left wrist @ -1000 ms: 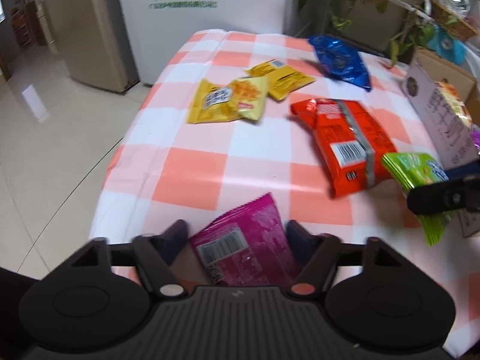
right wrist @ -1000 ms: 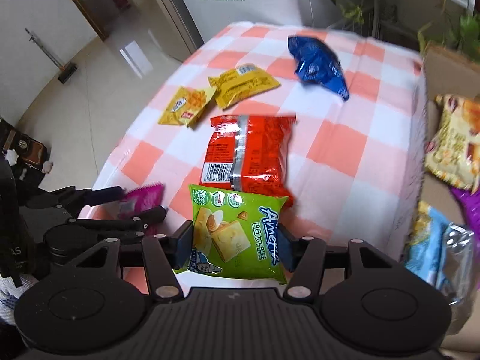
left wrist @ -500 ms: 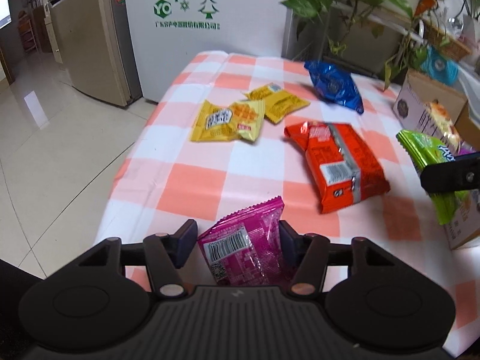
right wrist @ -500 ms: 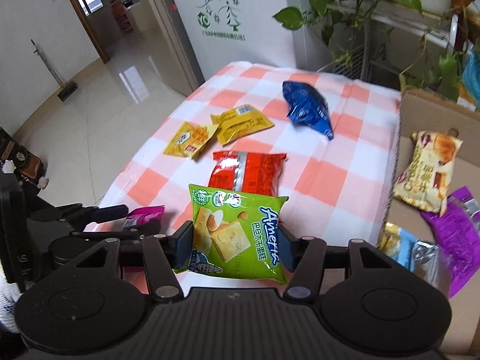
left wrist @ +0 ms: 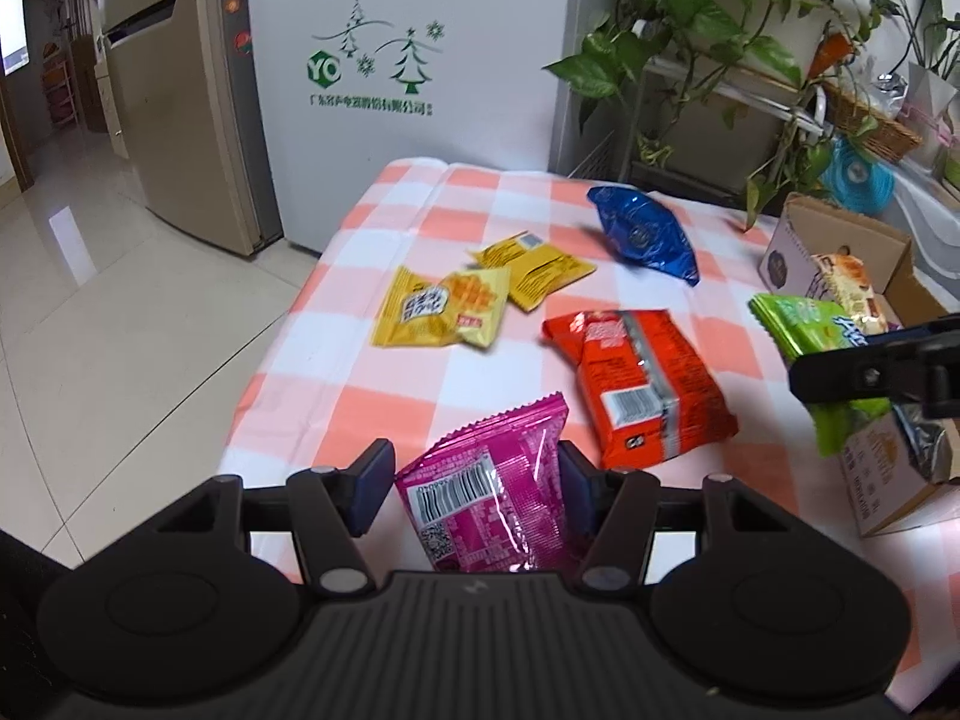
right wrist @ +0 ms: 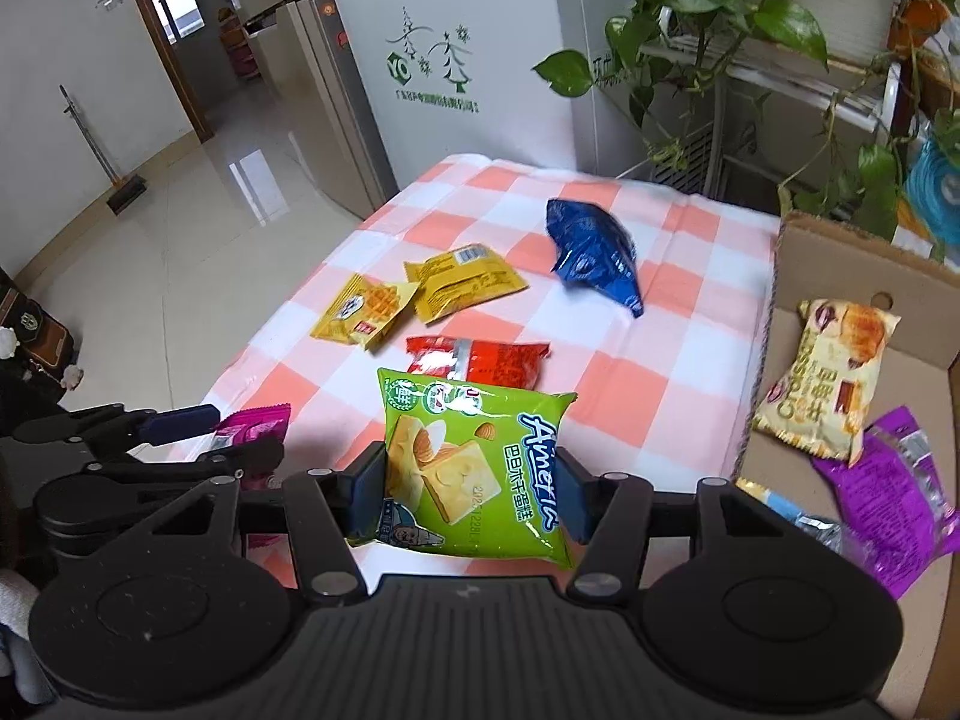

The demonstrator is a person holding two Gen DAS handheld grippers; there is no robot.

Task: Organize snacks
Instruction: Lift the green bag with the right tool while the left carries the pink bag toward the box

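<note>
The left gripper has its jaws closed on a magenta packet; the packet's lower end is hidden behind the gripper body. The right gripper has its jaws closed on a green packet, held above the tabletop beside the cardboard box. The green packet hides the near part of the red packet. Box contents are partly cut off at the frame edge: one beige packet, one purple packet, and a blue-and-silver item too hidden to identify. Four packets lie on the tabletop: two yellow packets, overlapping near the left edge, one red, one blue packet. Bare checked cloth lies between the red packet and the box.
</note>
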